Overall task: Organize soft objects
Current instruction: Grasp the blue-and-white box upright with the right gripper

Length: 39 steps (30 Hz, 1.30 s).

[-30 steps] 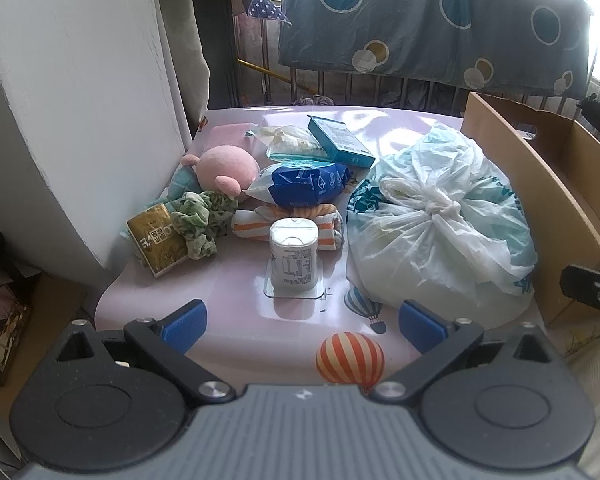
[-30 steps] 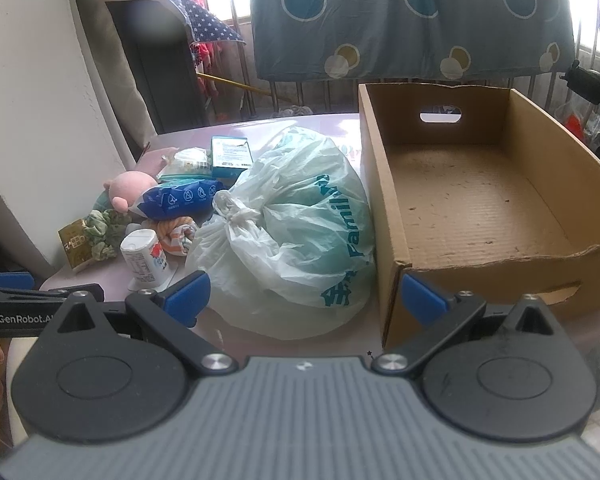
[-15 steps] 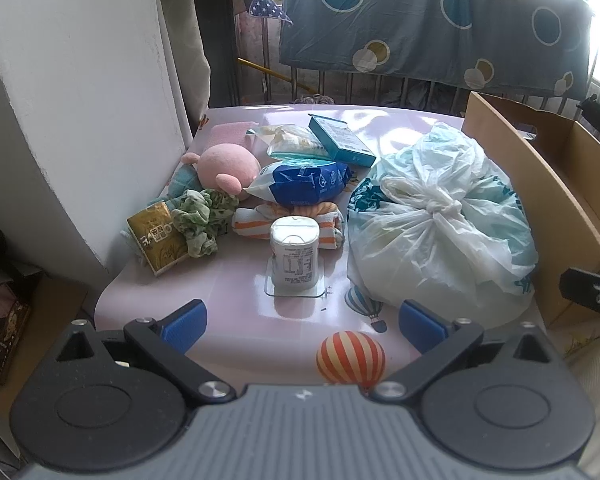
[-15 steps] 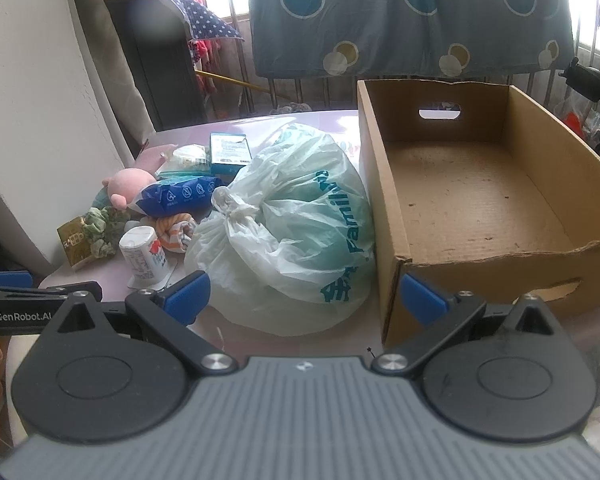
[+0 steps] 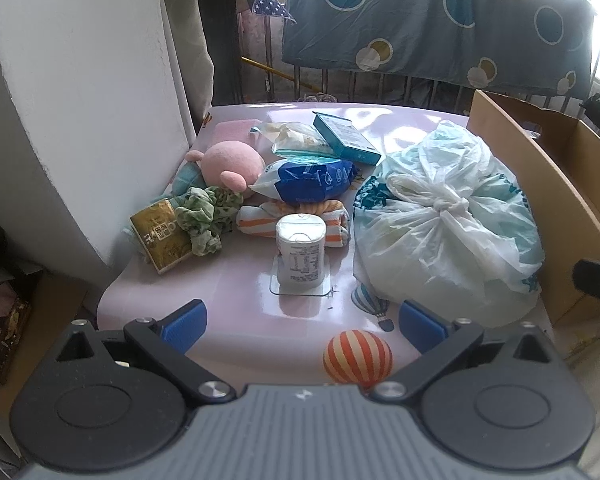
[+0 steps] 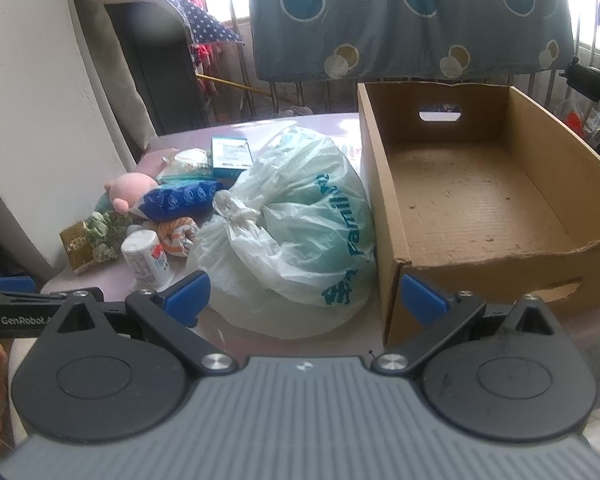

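Note:
A knotted white plastic bag (image 5: 444,224) (image 6: 292,236) lies on the pink table (image 5: 228,280) beside an empty cardboard box (image 6: 476,196). Left of it lie a pink plush toy (image 5: 230,164) (image 6: 130,188), a green scrunchie (image 5: 204,216), an orange-striped cloth roll (image 5: 260,220), a blue packet (image 5: 312,178) (image 6: 180,200) and a white tissue roll (image 5: 300,256) (image 6: 142,254). My left gripper (image 5: 302,322) is open and empty in front of the tissue roll. My right gripper (image 6: 304,294) is open and empty in front of the bag.
A gold packet (image 5: 160,236), a teal box (image 5: 346,138) and a clear snack bag (image 5: 296,138) lie among the soft things. A white wall panel (image 5: 84,92) stands at the table's left. A blue dotted sheet (image 6: 408,16) hangs behind.
Both grippers have drifted slightly; the right view has shifted a little so the bag and box sit marginally nearer. Nothing on the table has moved.

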{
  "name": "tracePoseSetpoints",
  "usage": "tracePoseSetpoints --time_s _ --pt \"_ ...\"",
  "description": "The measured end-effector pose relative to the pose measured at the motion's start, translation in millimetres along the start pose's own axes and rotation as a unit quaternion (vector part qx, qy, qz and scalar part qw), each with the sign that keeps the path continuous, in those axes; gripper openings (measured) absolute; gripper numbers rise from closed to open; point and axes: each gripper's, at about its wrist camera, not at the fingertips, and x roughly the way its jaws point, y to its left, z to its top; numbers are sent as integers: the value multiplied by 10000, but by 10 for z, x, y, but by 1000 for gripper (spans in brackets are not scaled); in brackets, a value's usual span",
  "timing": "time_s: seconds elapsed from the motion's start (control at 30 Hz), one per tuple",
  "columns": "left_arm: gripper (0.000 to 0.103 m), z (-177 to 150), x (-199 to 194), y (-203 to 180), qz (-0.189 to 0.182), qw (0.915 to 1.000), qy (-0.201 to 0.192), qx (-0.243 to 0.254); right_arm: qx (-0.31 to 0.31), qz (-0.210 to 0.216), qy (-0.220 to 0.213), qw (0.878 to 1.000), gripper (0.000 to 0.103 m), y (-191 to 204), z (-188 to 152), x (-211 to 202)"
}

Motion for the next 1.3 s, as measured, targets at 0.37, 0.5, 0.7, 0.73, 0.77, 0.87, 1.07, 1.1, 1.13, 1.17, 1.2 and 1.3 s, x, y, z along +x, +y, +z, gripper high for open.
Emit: tracePoseSetpoints --time_s 0.37,0.5,0.7,0.73,0.77,0.87,1.07,1.1,1.13,1.17,1.2,1.3 --pt "103 500 102 355 -472 9973 -559 -11 -227 1380 -637 9881 102 16 977 78" --pt "102 905 346 410 -644 9953 -725 52 -52 1972 -369 9797 102 14 1638 556" --pt "78 1520 1088 487 -1191 9919 -321 -312 1088 2514 1200 9542 102 -53 2353 1921" --pt "68 1607 1238 490 -1273 9908 -209 -406 1211 2519 1468 9489 100 -49 2387 2195" --pt "63 1678 1374 494 -1331 9899 -92 -475 1332 2469 1647 9456 98 -39 2398 2426" --pt "46 1845 1744 404 -1459 9882 176 -434 1536 2353 2231 9334 84 -16 2349 3046" --pt "38 2071 2435 232 -1740 9790 870 -604 1723 2233 2868 9155 69 70 2131 3930" --pt "38 2096 2532 191 -1752 9779 951 -624 1782 2226 2944 9121 68 75 2101 4034" --pt "38 2120 2603 145 -1743 9774 1021 -625 1831 2210 3002 9097 67 81 2070 4127" --pt "38 2135 2679 117 -1711 9771 1096 -628 1882 2186 3046 9078 66 83 2036 4208" --pt "38 2145 2743 88 -1665 9770 1179 -620 1951 2180 3101 9046 65 81 2003 4281" --pt "38 2168 2889 30 -1547 9758 1400 -652 2163 2213 3288 8923 61 57 1894 4418"
